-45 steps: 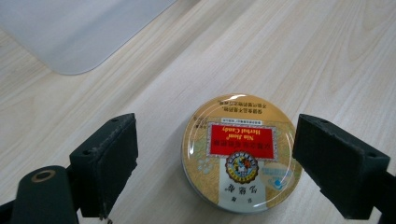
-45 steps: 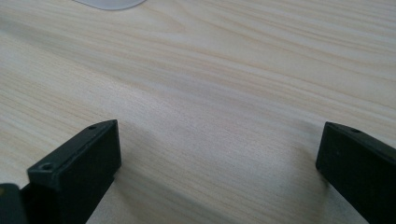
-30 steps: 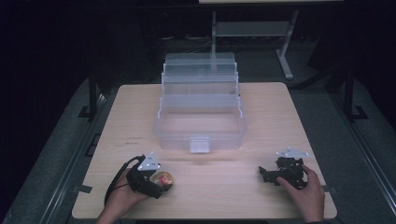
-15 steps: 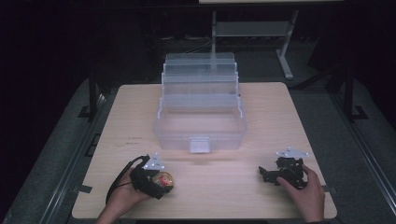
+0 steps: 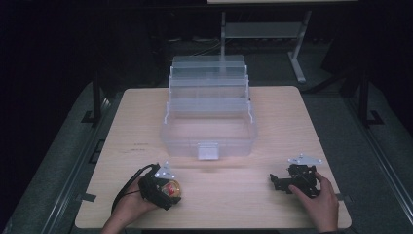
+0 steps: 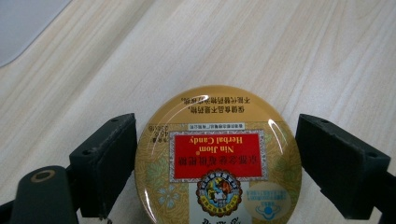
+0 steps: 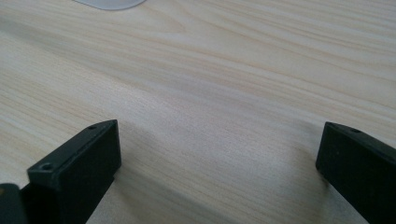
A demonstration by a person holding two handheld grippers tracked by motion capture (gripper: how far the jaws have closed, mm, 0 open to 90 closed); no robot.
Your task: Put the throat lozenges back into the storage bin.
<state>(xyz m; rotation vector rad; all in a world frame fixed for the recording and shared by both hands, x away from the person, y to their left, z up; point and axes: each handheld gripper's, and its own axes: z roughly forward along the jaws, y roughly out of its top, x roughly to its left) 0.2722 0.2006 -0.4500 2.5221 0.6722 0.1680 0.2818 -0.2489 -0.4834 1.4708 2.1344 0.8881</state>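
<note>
In the left gripper view the two black jaws of the left gripper point(image 6: 215, 163) stand apart on either side of a round golden tin with a red label reading "Nin Jiom Herbal Candy" point(image 6: 217, 161); the left-hand jaw sits right at the tin's edge, while a thin strip of wood shows between the tin and the right-hand jaw, so the jaws flank the tin and are not clamped on it. The tin lies flat on the pale wooden bench point(image 6: 289, 56), lid up, its print upside down in that view. In the upper left corner of the same view a rounded corner of a translucent plastic box point(image 6: 23, 23) shows. In the right gripper view the right gripper point(image 7: 219, 163) has its black jaws wide apart with bare wood grain between them, low over the bench. From the high view, the left gripper point(image 5: 165, 190) sits in the lower left of the frame, held by the person's left hand point(image 5: 127, 209), with the tin point(image 5: 171, 189) at its tip. The right gripper point(image 5: 278, 181) sits in the lower right, held by the right hand point(image 5: 319, 200), well apart from the tin. Beyond both, at the centre of the bench, stands the clear box point(image 5: 209, 126), open, with stepped trays rising toward the far edge.
</note>
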